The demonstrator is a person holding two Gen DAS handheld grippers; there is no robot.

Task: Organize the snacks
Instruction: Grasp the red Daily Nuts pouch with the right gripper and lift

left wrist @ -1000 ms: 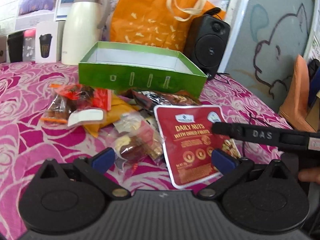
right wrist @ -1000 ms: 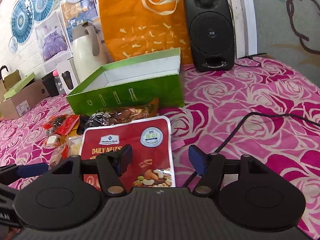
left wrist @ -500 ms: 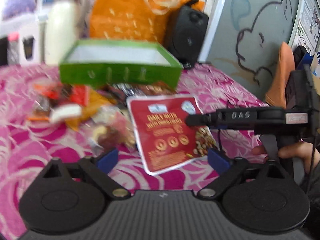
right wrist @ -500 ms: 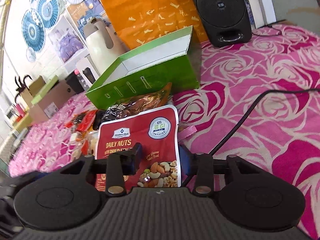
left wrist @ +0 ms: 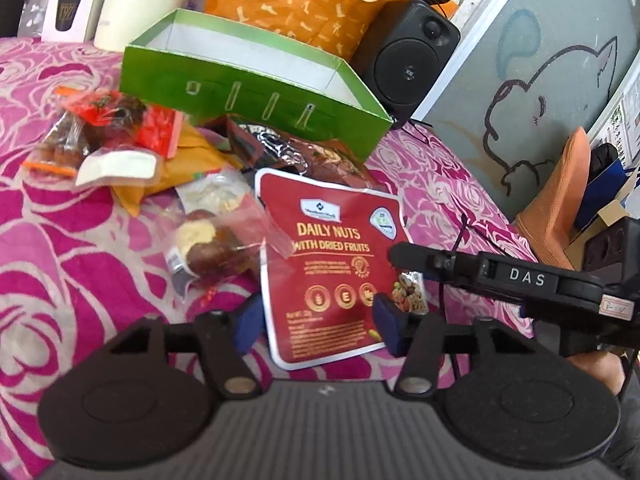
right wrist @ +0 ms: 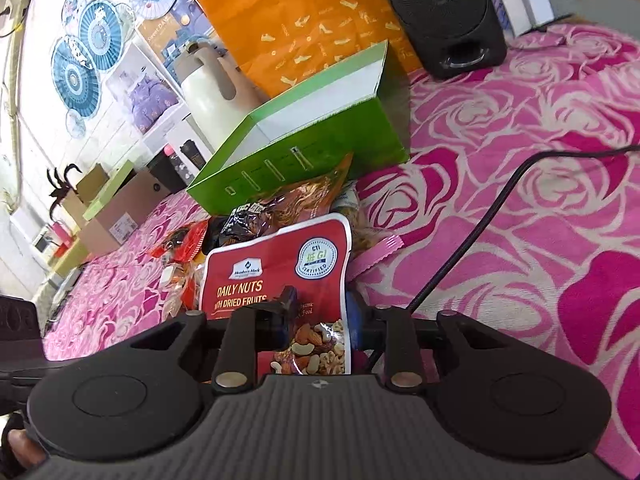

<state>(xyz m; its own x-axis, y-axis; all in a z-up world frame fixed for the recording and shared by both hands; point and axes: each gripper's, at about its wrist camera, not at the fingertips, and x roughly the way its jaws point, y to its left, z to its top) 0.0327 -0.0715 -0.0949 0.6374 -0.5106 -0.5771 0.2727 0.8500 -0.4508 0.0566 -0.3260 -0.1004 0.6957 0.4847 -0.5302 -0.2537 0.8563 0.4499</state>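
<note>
right gripper (right wrist: 316,314): jaws closed in on the lower right corner of the flat red foil pouch of daily nuts with dried fruits (right wrist: 276,276), pinching it. the pouch lies on the pink rose-patterned cloth (right wrist: 520,220), just in front of the open green cardboard box with white interior (right wrist: 320,136). left gripper (left wrist: 318,322): jaws spread, holding nothing, hovering over the pouch's near edge. loose heap of small clear-wrapped snacks (left wrist: 160,168) sits left of the pouch, near the box front. black speaker (left wrist: 408,64) stands just beside the box's far right corner.
</note>
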